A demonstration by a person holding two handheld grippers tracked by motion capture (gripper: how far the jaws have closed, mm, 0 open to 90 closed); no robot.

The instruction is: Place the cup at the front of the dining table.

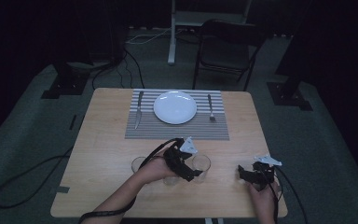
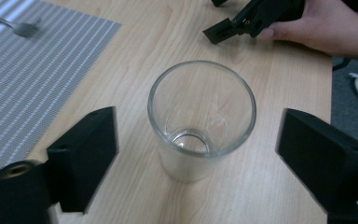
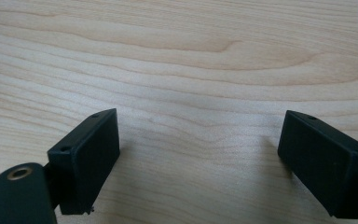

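Observation:
A clear empty glass (image 2: 201, 121) stands upright on the wooden table (image 2: 158, 42). My left gripper (image 2: 200, 140) has one black jaw on each side of it, with a gap showing between each pad and the glass wall, so it is open. From above, the left gripper (image 1: 193, 170) points right at that glass (image 1: 201, 167). A second glass (image 1: 138, 164) stands to the left of the hand. My right gripper (image 1: 244, 173) rests near the table's front right, open over bare wood (image 3: 198, 154) with nothing between its jaws.
A striped placemat (image 1: 177, 128) at the far side carries a white plate (image 1: 175, 107), with a knife (image 1: 139, 109) to its left and a fork (image 1: 210, 108) to its right. A black chair (image 1: 223, 46) stands beyond the table. Cables trail off the left edge.

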